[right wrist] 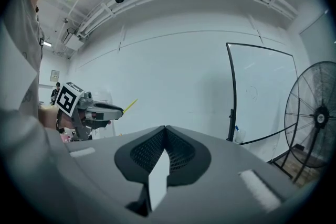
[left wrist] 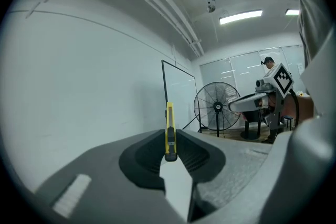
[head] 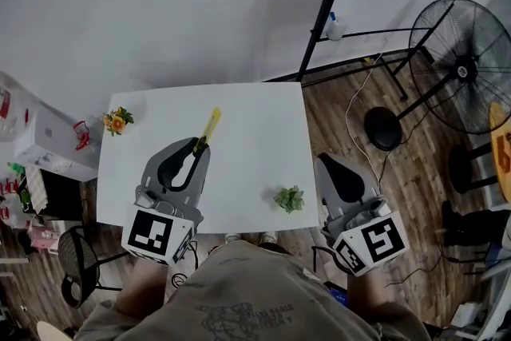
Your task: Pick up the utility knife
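Pickup looks basically done, I'd say. The left gripper [head: 198,146] has its fingers clamped on the slim yellow plastic utility knife [left wrist: 169,128], which pokes out past the fingertips and seems clear of the white table [head: 255,148]. The right gripper [right wrist: 164,129] has its fingers pressed together with nothing between them. Next move probably just calls for a firm, steady hold.

White table [head: 239,148] bears plant [head: 289,199] (green), flowers [head: 117,121].

utility knife [left wrist: 169,131] | yellow, slim | rear end clamped in left gripper [left wrist: 170,155] | tip pointing away
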Demonstrator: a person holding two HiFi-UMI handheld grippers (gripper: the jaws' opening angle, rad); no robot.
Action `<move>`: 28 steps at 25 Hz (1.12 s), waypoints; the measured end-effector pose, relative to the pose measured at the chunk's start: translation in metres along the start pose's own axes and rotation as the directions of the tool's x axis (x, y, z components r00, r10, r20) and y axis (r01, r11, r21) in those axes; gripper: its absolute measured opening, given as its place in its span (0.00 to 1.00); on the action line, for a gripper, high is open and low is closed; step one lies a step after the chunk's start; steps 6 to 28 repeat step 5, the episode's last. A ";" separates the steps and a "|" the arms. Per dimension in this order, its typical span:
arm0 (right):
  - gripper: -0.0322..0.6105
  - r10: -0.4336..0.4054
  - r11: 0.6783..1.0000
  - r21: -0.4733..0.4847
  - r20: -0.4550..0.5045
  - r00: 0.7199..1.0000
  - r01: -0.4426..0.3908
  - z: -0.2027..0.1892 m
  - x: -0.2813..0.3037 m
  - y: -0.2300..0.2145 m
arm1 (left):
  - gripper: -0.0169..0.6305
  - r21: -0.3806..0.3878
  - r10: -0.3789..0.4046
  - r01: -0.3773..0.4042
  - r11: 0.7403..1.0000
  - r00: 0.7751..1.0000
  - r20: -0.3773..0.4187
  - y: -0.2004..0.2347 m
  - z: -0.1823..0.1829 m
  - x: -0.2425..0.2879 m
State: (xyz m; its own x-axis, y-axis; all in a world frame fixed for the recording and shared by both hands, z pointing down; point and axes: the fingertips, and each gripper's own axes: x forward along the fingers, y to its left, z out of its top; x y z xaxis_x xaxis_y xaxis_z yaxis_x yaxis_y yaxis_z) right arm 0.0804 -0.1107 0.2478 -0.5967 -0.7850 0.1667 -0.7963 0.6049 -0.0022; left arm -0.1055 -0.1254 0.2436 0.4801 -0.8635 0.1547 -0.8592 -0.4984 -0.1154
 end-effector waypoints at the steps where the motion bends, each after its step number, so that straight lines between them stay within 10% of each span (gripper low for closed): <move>1: 0.09 0.002 1.000 0.001 0.002 1.000 -0.002 0.001 0.000 0.001 | 0.13 0.002 0.000 0.000 1.000 1.000 0.000 0.000 0.000 0.000; 28: 0.09 0.007 1.000 -0.007 0.007 1.000 -0.007 0.004 0.000 0.003 | 0.13 0.009 -0.005 0.005 1.000 1.000 -0.003 0.000 0.001 -0.002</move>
